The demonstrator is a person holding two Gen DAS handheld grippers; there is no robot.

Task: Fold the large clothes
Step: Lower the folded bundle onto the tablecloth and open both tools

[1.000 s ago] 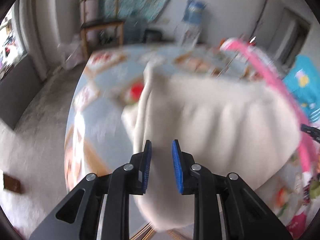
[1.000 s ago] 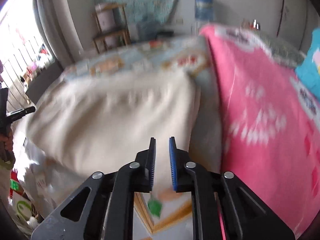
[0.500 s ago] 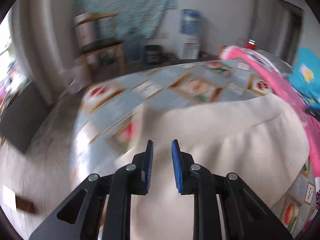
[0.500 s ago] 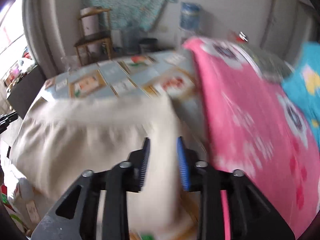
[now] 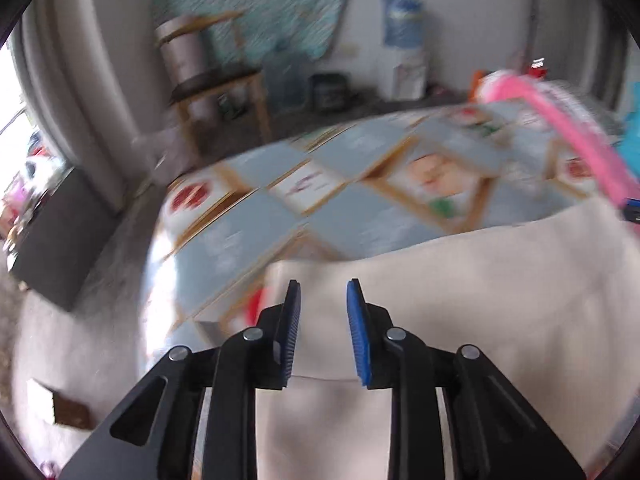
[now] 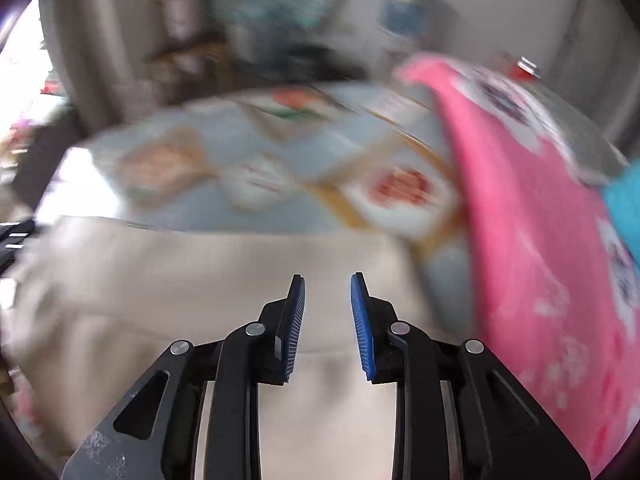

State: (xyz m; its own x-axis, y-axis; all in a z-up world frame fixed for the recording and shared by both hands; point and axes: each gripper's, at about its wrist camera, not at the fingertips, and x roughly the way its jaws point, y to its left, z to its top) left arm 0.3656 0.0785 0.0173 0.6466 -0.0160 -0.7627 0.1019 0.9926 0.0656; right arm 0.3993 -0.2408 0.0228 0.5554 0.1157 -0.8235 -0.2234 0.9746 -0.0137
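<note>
A large cream, soft-woven garment [image 5: 480, 300] is lying across the near edge of the round desk [image 5: 248, 240], which is covered with a glossy pale-blue cloth printed with framed fruit pictures. The garment is spreading from that edge toward the desk's middle, probably so that it is flat for the next fold. The left gripper [image 5: 323, 284] is hanging over the garment's corner at the near left of the desk. Its blue ribbed fingers are standing a little apart with cream fabric showing in the gap, and through the blur I cannot tell whether they are pinching a layer or only hovering over it. The right gripper [image 6: 328, 278] is working at the near right of the desk. Its fingers are closing with the fabric's folded edge lying in the gap, yet the pads are not visibly pressing on it. Both grippers are pointing steeply down at matching corners, which suits carrying one edge evenly. A bright pink flower-printed cloth [image 6: 520, 220] is draping over the desk's right side, apart from the fold area. Beyond the desk's far side, a blue water bottle [image 5: 400, 20] is sitting on a white dispenser. Its label, like the printing on the desk cover, is too smeared to read.
</note>
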